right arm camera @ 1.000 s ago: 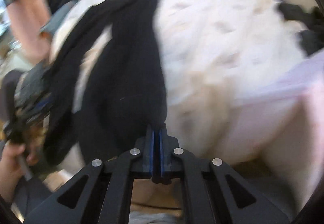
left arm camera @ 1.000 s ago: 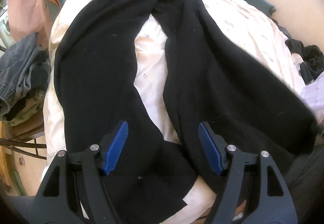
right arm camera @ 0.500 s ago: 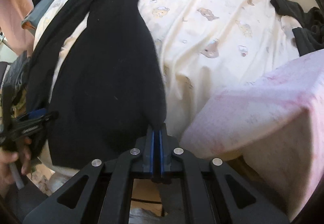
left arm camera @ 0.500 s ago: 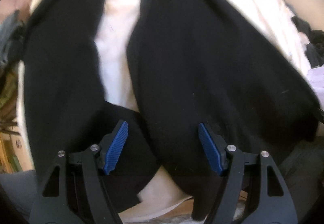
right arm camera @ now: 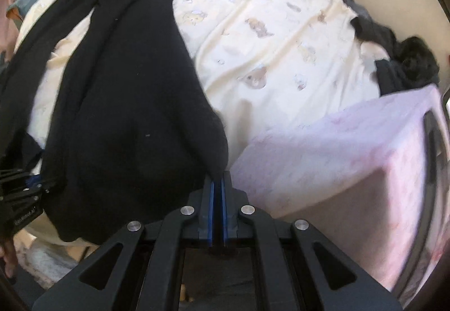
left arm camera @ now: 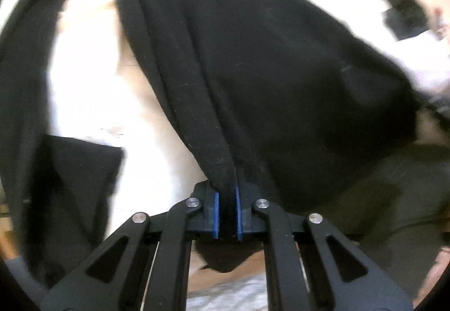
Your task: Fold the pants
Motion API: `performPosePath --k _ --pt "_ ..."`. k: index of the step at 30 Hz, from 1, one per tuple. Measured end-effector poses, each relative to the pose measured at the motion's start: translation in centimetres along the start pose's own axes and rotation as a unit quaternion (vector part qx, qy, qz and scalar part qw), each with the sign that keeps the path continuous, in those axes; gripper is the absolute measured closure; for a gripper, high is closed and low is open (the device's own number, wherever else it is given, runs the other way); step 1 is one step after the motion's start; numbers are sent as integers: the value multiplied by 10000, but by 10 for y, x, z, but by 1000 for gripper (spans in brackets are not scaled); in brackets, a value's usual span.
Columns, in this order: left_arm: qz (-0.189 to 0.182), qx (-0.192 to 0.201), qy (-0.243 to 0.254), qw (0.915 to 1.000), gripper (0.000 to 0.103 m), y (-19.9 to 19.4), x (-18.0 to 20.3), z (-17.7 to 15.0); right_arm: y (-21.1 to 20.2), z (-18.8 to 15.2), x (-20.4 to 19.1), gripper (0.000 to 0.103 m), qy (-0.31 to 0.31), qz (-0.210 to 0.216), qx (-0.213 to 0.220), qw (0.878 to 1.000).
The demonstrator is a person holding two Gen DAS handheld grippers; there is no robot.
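Bed covered by a cream, bear-printed sheet (right arm camera: 281,38). Black fabric pants (right arm camera: 126,103) lie spread across it. A heap of dark clothing (right arm camera: 405,66) rests at its far edge.

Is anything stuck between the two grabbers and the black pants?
Nothing visible is. The left gripper has just closed its jaws on a fold of the black pants, cloth right between the pads. The right gripper pinches the pants' edge directly too.
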State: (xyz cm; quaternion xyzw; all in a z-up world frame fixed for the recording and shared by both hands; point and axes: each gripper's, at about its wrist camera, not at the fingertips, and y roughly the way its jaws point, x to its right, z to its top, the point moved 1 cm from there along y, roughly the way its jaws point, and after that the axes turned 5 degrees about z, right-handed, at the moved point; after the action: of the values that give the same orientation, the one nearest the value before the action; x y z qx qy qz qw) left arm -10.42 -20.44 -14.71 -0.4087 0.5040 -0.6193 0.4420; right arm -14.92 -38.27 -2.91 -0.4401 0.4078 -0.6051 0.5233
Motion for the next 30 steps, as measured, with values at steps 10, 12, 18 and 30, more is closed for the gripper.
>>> performPosePath --k 10,12,18,30 --pt "93 -120 3 9999 41 -30 -26 -19 6 -12 -2 57 -512 -6 -698 9962" --pt "105 151 65 9998 34 -43 -34 -15 -10 2 -5 45 -472 368 -470 9971" --pt "257 845 -155 9960 33 -64 -73 18 -26 90 -14 42 -238 1078 362 9932" --pt "282 1543 -1117 9813 33 -57 -159 71 180 243 -22 72 608 1636 -102 9846"
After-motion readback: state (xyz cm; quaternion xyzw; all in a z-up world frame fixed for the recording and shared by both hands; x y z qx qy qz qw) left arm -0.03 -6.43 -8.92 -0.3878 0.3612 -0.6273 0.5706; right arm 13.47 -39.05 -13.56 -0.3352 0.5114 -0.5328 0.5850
